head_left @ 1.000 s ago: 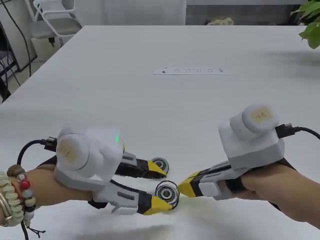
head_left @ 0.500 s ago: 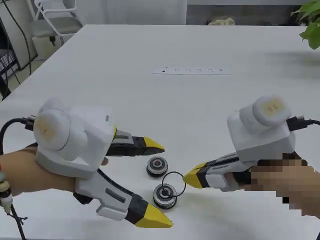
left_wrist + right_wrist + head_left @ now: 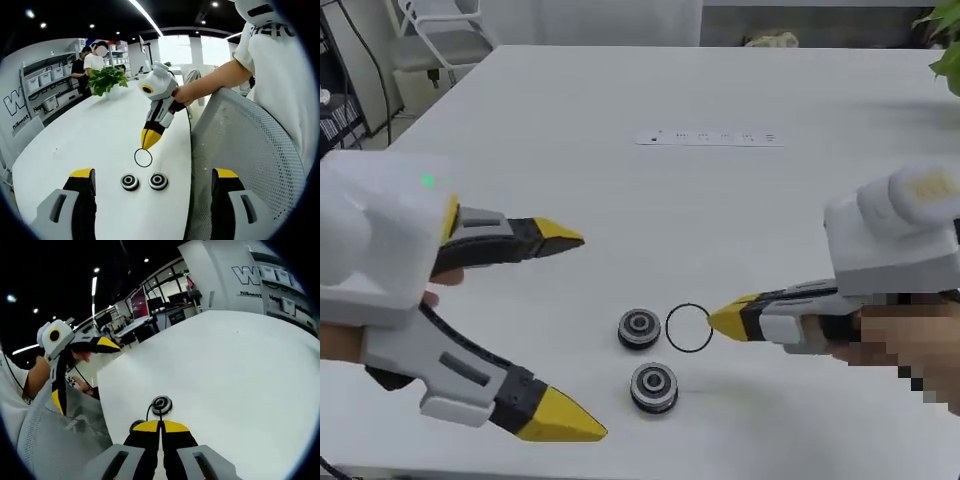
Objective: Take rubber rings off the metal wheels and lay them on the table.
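Right gripper [image 3: 720, 320] jaws pinch rubber ring [image 3: 688, 328]; metal wheels [image 3: 639, 328] beside ring, unobstructed. Left gripper [image 3: 582, 335] jaws spread. Left gripper view adds plant [image 3: 106, 80] beyond ring.

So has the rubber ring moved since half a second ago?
Yes. The ring has left the near wheel and now sits right of the far wheel.

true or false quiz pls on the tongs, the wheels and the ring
1. The left tongs are open. True.
2. The right tongs are wide open. False: they are shut on the ring.
3. Two wheels sit on the table. True.
4. The ring sits around a wheel. False: it is off, beside the farther wheel.
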